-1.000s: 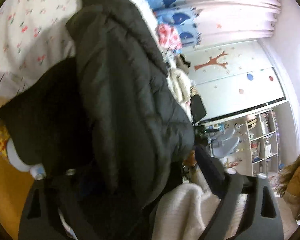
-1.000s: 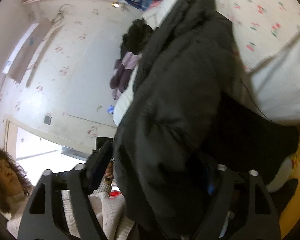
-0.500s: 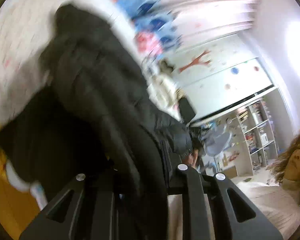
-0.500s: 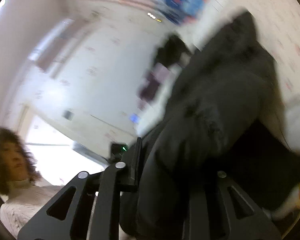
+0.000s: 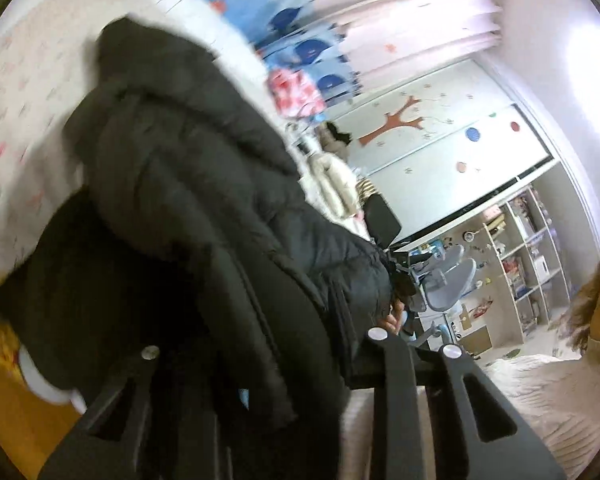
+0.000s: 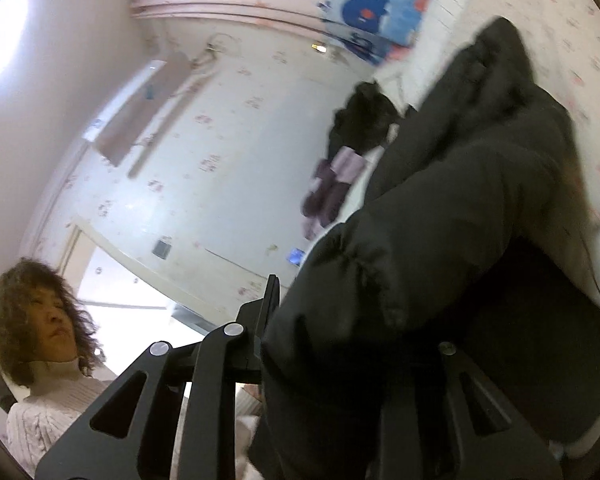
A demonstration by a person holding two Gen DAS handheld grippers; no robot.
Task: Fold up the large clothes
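Observation:
A black quilted jacket (image 5: 188, 200) hangs off the edge of a bed with a floral sheet (image 5: 16, 92) and fills the middle of both wrist views. My left gripper (image 5: 260, 344) has a thick fold of the jacket's lower edge between its fingers; its jaws are opening slightly, with the pads still on the cloth. In the right wrist view the same jacket (image 6: 460, 240) bulges over my right gripper (image 6: 340, 340), which is shut on another bunch of its edge. The fingertips of both grippers are buried in the fabric.
A person in a white knit sweater (image 6: 48, 412) stands close behind the grippers. Other clothes (image 5: 332, 176) are piled on the bed, with a purple garment (image 6: 332, 184) among them. Shelves (image 5: 520, 248) and a grey chair (image 5: 448, 276) stand across the room. The bed's wooden side (image 5: 4, 420) is at the lower left.
Both grippers were wide apart around the jacket's edge and have since closed onto it. Both views have tilted and lifted a little, with the jacket edge rising along with the fingers.

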